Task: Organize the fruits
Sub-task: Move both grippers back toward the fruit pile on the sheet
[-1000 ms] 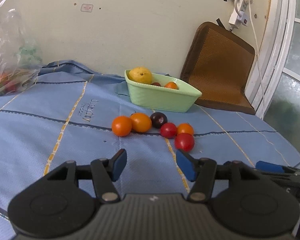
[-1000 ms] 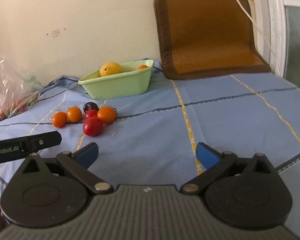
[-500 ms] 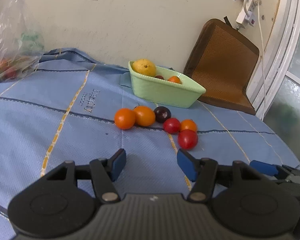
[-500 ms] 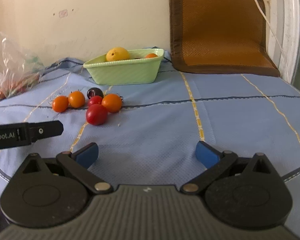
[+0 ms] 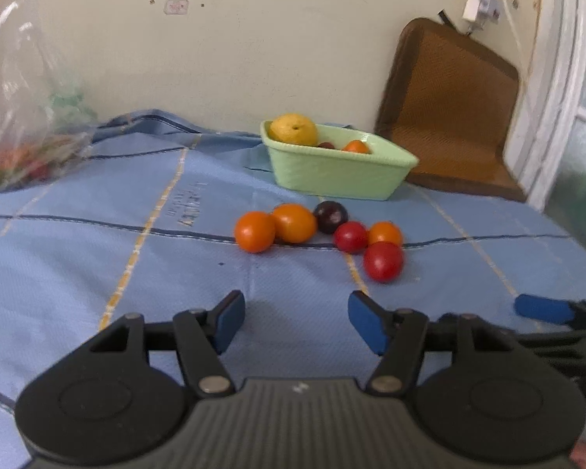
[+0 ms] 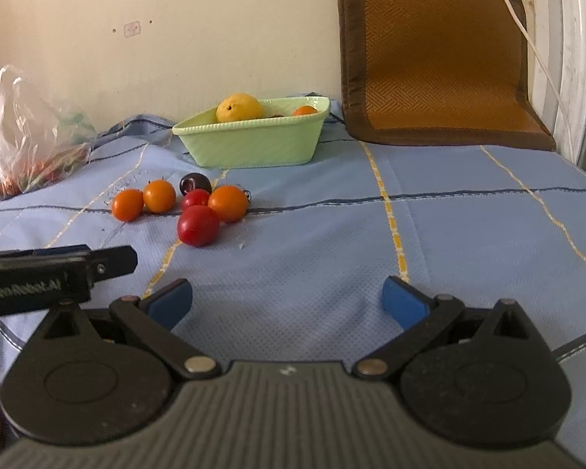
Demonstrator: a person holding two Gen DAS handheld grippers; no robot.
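Several small tomatoes lie in a cluster on the blue cloth: a red tomato (image 5: 383, 261) (image 6: 198, 225) nearest me, orange ones (image 5: 254, 231) (image 6: 127, 204) and a dark plum-coloured one (image 5: 331, 216) (image 6: 195, 183). Behind them stands a pale green dish (image 5: 343, 174) (image 6: 254, 142) holding a yellow citrus (image 5: 295, 129) (image 6: 238, 107) and an orange tomato. My left gripper (image 5: 297, 322) hovers short of the cluster, its jaws opening with nothing between them. My right gripper (image 6: 287, 305) is wide open and empty, to the right of the fruit.
A clear plastic bag (image 5: 23, 117) (image 6: 35, 136) with produce sits at the far left by the wall. A brown woven seat cushion (image 5: 455, 113) (image 6: 435, 54) leans against the wall at the right. A white door frame (image 5: 554, 90) stands beyond it.
Both cameras have tilted slightly, so the fruit and dish sit a little lower and nearer in view. The left jaws have spread a little wider.
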